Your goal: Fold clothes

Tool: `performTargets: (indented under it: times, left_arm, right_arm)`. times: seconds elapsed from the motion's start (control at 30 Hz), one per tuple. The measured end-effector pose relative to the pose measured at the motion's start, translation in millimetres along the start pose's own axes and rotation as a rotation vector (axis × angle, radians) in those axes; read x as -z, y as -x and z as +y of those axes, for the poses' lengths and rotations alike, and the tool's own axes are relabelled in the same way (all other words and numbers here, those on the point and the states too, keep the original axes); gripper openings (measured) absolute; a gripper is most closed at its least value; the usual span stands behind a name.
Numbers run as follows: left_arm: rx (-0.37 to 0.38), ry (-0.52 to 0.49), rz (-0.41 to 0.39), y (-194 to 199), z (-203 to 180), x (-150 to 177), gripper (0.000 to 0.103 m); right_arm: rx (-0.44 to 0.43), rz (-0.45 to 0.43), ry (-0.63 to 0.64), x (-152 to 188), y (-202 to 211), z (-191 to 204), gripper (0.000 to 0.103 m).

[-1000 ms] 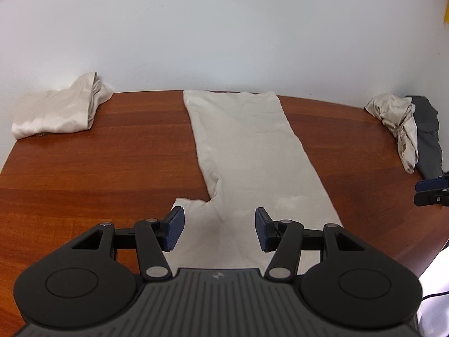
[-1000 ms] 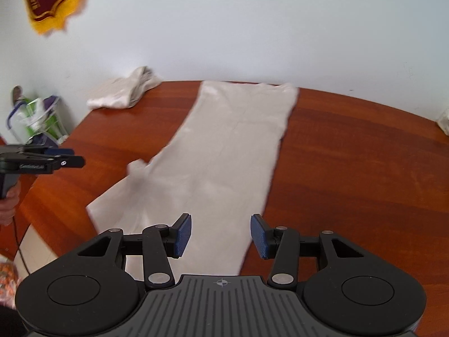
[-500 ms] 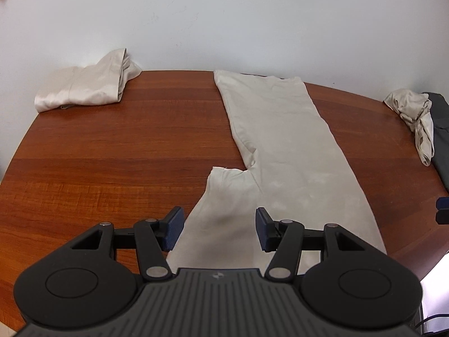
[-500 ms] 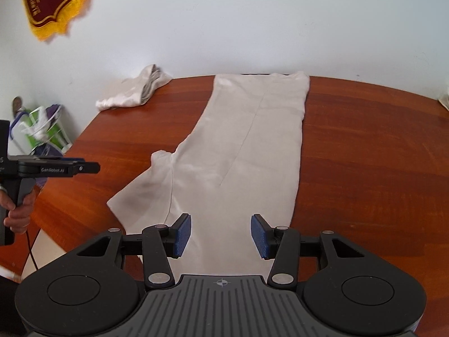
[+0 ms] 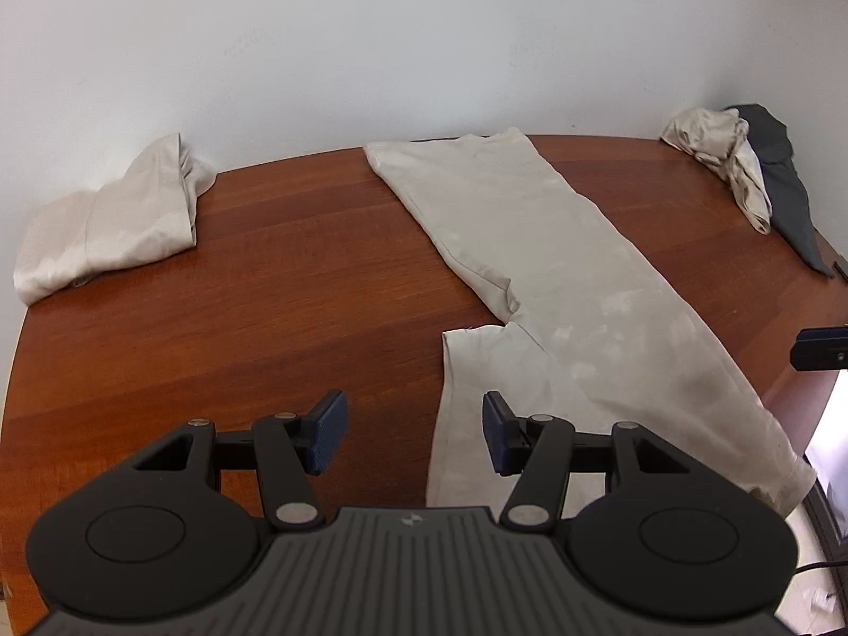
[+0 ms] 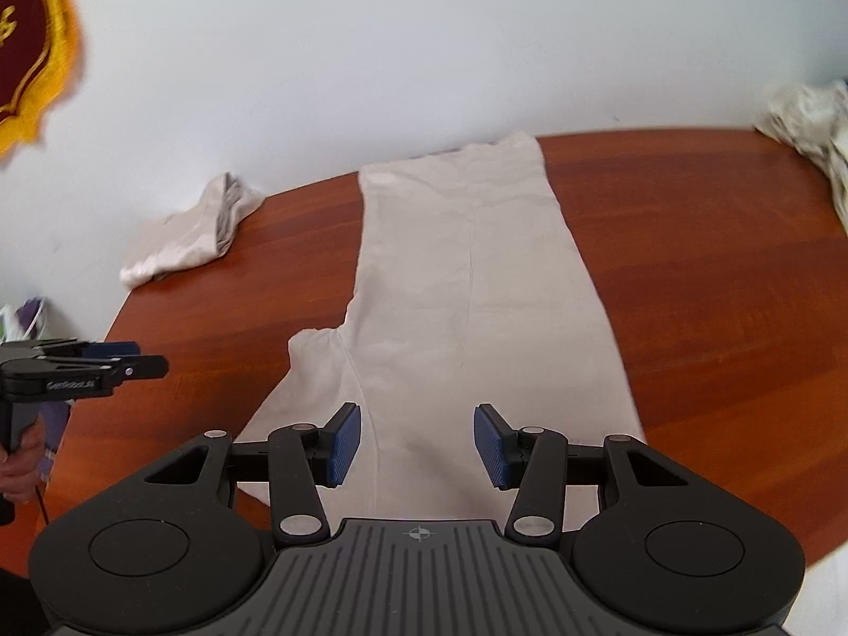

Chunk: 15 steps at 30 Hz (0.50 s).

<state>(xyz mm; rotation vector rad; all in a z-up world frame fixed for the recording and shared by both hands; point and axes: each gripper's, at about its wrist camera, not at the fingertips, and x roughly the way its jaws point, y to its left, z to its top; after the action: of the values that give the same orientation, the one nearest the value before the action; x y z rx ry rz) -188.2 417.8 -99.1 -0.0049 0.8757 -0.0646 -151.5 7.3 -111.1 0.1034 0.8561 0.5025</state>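
On the wooden table (image 5: 265, 318) your beige garment (image 6: 477, 291) lies flat lengthwise, near end under both claws. Left gripper (image 5: 413, 437) and right gripper (image 6: 418, 445) both gape empty, so pinch one near corner each, evenly, before lifting toward the far hem.

A plain white wall (image 5: 371, 42) is running behind a rounded, glossy reddish-brown wooden table (image 5: 265, 275). A maroon pennant with gold fringe (image 6: 32, 47) is hanging at ten o'clock in the right wrist view. Bright daylight is glaring at four o'clock beyond the table's edge.
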Motion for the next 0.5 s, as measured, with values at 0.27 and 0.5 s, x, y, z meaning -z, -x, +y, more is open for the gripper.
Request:
performTargets:
  times: [0.27,0.5]
  left_arm:
    - [0.047,-0.062,-0.011,-32,-17,8,0.081]
    - [0.111,-0.151,-0.097,-96,-77,29,0.103]
  right_arm:
    - [0.096,0.006,-0.108,27,-8,10,0.05]
    - [0.215,0.013,-0.135,42,-7,12,0.05]
